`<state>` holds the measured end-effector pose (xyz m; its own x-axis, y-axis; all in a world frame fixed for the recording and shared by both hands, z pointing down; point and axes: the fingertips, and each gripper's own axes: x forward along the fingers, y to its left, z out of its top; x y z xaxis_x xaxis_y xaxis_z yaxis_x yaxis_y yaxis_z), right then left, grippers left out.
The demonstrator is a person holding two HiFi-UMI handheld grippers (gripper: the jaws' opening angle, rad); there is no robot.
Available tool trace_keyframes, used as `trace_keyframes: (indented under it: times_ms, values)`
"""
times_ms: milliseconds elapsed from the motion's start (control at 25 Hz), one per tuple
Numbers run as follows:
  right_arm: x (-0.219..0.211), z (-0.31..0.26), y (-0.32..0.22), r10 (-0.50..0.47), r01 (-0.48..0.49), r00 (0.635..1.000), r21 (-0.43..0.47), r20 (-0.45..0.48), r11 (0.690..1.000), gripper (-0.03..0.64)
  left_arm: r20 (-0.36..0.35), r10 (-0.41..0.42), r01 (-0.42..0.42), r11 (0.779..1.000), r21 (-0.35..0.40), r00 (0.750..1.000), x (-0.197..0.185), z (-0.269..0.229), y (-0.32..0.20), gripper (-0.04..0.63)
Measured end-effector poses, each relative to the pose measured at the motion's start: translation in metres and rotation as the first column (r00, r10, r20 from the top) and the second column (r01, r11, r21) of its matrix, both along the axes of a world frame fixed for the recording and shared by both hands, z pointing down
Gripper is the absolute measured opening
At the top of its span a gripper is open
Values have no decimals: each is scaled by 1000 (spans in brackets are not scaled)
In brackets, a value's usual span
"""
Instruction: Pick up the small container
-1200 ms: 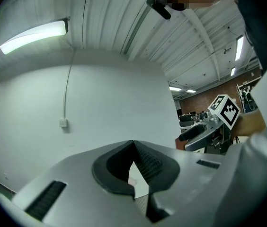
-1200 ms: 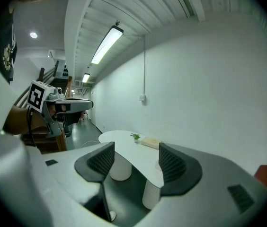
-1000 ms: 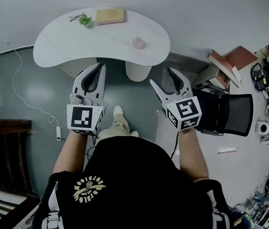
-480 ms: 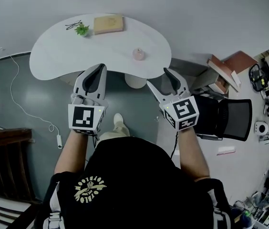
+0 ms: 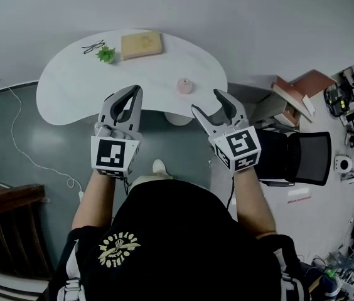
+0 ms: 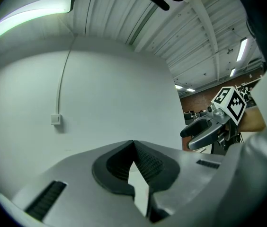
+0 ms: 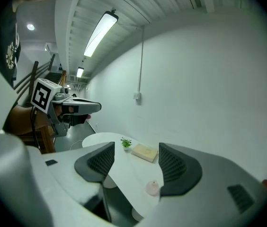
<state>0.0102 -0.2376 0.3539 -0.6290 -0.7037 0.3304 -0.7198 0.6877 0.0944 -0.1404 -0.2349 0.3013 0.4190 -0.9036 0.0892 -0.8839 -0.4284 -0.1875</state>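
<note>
The small pink container (image 5: 184, 86) stands near the right front edge of a white kidney-shaped table (image 5: 76, 83). Both grippers hover in front of the table, above the floor, apart from everything on it. My left gripper (image 5: 135, 89) is shut and empty, its tips touching (image 6: 133, 143). My right gripper (image 5: 207, 102) is open and empty, just short of the table's edge, below and right of the container. In the right gripper view the container (image 7: 152, 187) shows far off, low between the open jaws of the right gripper (image 7: 136, 145), beside the right pad.
On the table sit a tan box (image 5: 142, 44), a small green plant (image 5: 106, 54) and a pair of glasses (image 5: 93, 46). A black office chair (image 5: 302, 158) and stacked boards (image 5: 296, 86) are at the right. A white cable (image 5: 20, 143) lies on the grey floor at the left.
The table has drawn closer to both grippers in the head view, and the grippers now nearly reach its front edge. Their jaws have not changed.
</note>
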Motion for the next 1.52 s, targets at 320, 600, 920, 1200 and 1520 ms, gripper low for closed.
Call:
trace_keyframes:
  times_ms: [320,600,920,1200,1520]
  values:
    - [-20,11,-32,46,-47,998,-13,-39,999,282,-36,61,-62,998,-14,997,-20,14,-41,9]
    - [-19,37,-47,62,-66,996,-64,-63,996,282,-71,82,-86,995,-45,994,-18,31,-58,9]
    - [-27,70,-85,33,-40,997,-97,-66,995,282,-34,57,-59,997,-56,998,-21,43,-87,8]
    - [-25,120,-127,-18,2,996,-172,-92,985,282,-4,48,-48,995,-83,999,-4,55,-132,9]
    - [-25,186,-169,-121,86,984,-241,-133,967,282,-60,55,-58,997,-49,997,23,62,-182,8]
